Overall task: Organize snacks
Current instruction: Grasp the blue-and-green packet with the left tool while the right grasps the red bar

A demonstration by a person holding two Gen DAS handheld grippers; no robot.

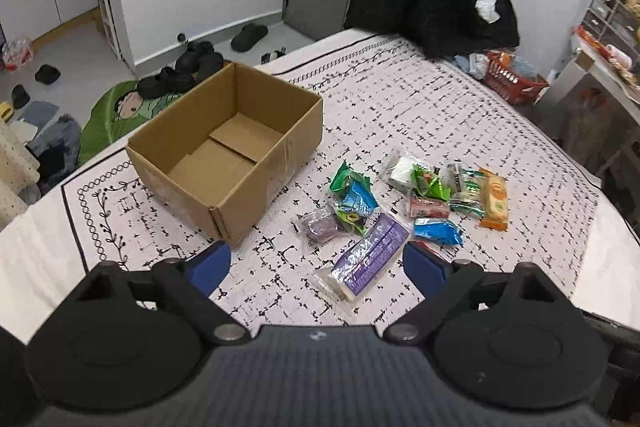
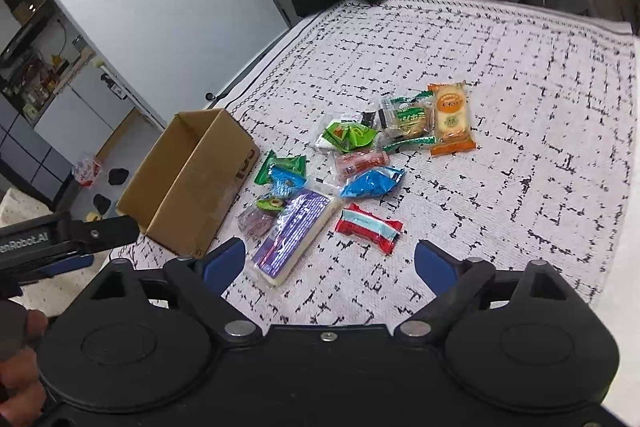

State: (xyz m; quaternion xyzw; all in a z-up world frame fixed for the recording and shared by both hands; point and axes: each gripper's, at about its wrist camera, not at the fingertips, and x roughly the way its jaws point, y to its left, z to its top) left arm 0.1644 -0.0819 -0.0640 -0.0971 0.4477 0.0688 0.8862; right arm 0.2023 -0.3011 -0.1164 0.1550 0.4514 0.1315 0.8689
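On the patterned cloth (image 1: 440, 115), snacks (image 1: 400, 203) lie just beyond both tongs (image 1: 316, 267) (image 2: 330, 263), spread apart.

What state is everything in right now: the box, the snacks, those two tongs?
Cardboard box: open, empty, upright on the cloth.
Snacks: all loose on the cloth beside the box, none inside.
Purple packet: lying flat, sealed.
Left tongs: open, holding nothing.
Right tongs: open, holding nothing.

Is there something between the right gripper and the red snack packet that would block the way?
Nothing visible does. The right gripper is open, and only bare patterned cloth lies between it and the red snack packet. The purple packet lies beside that path, apart.
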